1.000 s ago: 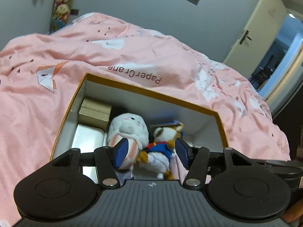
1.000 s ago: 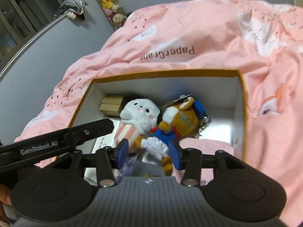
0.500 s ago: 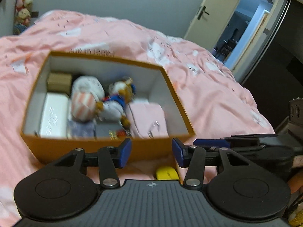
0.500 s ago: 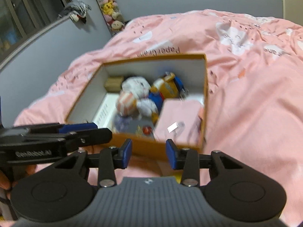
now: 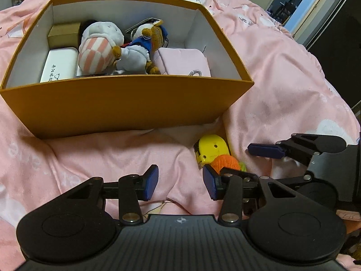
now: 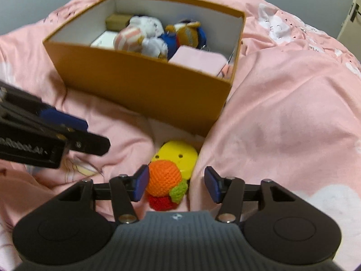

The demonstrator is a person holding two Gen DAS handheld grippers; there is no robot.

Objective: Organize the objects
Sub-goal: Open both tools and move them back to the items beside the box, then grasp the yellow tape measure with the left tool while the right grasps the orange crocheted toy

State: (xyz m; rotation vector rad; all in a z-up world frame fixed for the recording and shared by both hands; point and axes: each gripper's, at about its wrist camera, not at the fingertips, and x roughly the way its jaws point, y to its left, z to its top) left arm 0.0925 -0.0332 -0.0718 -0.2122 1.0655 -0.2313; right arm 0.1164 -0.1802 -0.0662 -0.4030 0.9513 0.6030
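Two hand-held tongs hang low over a bed covered by a pink quilt, both tipped steeply downward toward the bedding in front of an orange box.

The left tongs point at bare quilt just short of the box's near wall; their blue pads are apart and closing, with only fabric showing between them. The right tongs sit just to their right, aimed at a small heap of toys at the box's near right corner. Their pads are spread and opening, and an orange crocheted ball lies between them, close against the left pad; whether that pad touches the yarn cannot be told. The right pad stands clear of it.

The ball carries a green knot and rests on a red crocheted piece. Just behind it lies a yellow plastic toy, touching the ball and tucked into a fold of quilt beside the box corner. In the left wrist view the same yellow toy and orange ball appear just beyond the left tongs' right pad, with the right tongs reaching in from the side.

Inside the box lie a white plush in pink stripes, a duck plush in blue, a pink pouch, a white case and a small brown carton.
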